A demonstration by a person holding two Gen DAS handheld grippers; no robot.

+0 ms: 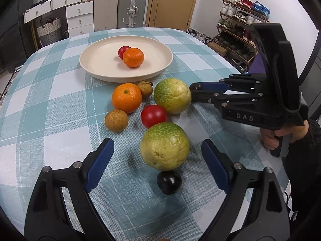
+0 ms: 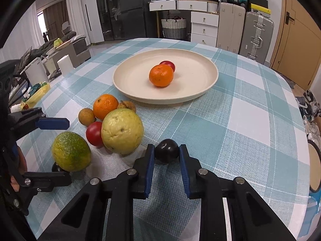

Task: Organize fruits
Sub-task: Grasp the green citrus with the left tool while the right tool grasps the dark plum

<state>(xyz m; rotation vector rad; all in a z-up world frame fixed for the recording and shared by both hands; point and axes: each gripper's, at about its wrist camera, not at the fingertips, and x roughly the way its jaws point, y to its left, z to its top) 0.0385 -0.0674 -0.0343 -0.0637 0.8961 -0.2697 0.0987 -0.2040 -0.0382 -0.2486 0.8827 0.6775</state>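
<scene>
A cream plate holds a tangerine and a small red fruit. On the cloth lie two green-yellow citrus fruits, a tangerine, a red tomato, two brown longans and a dark plum. My left gripper is open around the nearer green fruit. My right gripper is shut on a second dark plum, beside the farther green fruit.
The table has a teal checked cloth. A shoe rack stands at its right; drawers, suitcases and a door stand behind. A sofa and small items are at the left.
</scene>
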